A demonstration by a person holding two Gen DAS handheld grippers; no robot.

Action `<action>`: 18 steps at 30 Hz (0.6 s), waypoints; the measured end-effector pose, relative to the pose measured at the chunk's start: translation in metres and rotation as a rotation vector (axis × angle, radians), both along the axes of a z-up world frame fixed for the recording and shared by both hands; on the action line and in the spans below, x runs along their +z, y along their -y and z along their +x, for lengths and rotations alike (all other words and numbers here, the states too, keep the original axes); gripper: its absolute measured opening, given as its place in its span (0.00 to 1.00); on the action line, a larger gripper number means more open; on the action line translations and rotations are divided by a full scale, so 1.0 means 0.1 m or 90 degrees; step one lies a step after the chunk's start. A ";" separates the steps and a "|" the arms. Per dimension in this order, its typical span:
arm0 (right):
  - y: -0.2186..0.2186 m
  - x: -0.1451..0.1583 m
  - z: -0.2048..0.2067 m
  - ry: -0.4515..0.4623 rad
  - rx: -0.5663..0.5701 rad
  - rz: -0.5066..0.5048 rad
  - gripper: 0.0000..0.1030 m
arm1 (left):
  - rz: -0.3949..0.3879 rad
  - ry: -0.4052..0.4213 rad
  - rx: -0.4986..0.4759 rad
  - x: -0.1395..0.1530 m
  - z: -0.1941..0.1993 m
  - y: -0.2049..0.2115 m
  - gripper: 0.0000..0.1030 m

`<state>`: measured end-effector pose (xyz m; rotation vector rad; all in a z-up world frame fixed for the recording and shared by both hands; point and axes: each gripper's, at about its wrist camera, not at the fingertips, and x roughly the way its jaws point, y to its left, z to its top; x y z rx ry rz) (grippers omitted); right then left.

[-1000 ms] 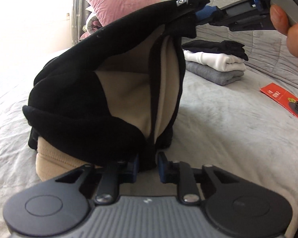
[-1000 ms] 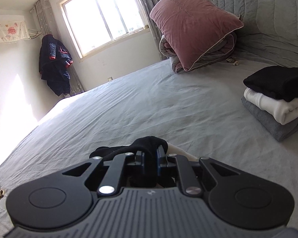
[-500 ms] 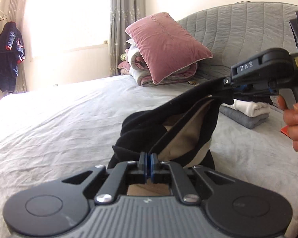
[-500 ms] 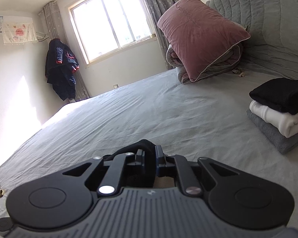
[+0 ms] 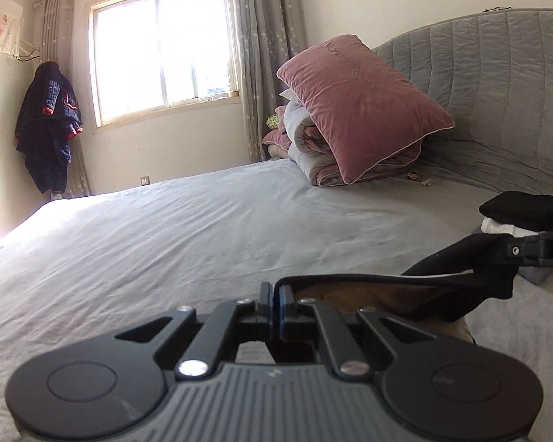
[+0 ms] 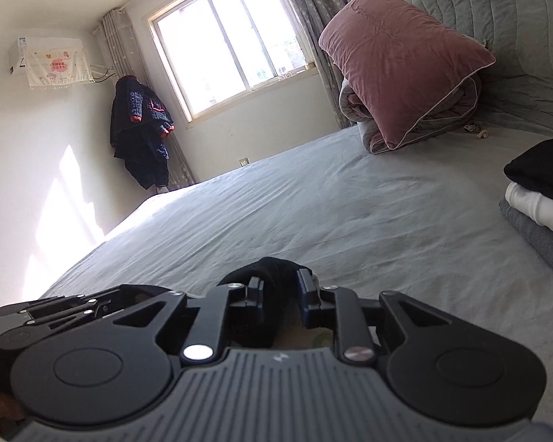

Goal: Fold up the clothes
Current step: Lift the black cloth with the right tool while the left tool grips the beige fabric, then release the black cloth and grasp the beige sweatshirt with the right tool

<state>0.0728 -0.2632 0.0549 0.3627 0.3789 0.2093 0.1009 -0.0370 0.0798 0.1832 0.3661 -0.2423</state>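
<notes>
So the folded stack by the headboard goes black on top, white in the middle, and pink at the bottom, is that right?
Not quite. The folded stack has black on top and white in the middle, but the bottom piece is grey, not pink. The right wrist view shows it. The pink thing is the pillow.

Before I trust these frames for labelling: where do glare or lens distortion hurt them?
Left wrist view: the window is blown out white, the headboard bows from fisheye, corners vignette. Right wrist view: same white window, a sun patch on the wall, and the bed looks tilted.
</notes>
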 end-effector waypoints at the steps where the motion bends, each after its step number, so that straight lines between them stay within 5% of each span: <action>1: 0.00 0.00 0.01 0.002 -0.003 0.000 0.54 | 0.005 0.002 0.005 0.00 0.06 -0.01 0.03; 3: 0.02 0.00 0.05 0.006 -0.004 -0.003 0.65 | 0.002 -0.001 0.010 -0.01 0.19 -0.03 0.03; 7: 0.02 -0.03 0.11 -0.001 0.014 -0.011 0.70 | 0.004 -0.003 0.017 -0.03 0.42 -0.02 0.03; 18: 0.11 -0.12 0.17 -0.026 0.030 0.015 0.76 | 0.003 -0.001 0.095 -0.01 0.99 -0.12 0.03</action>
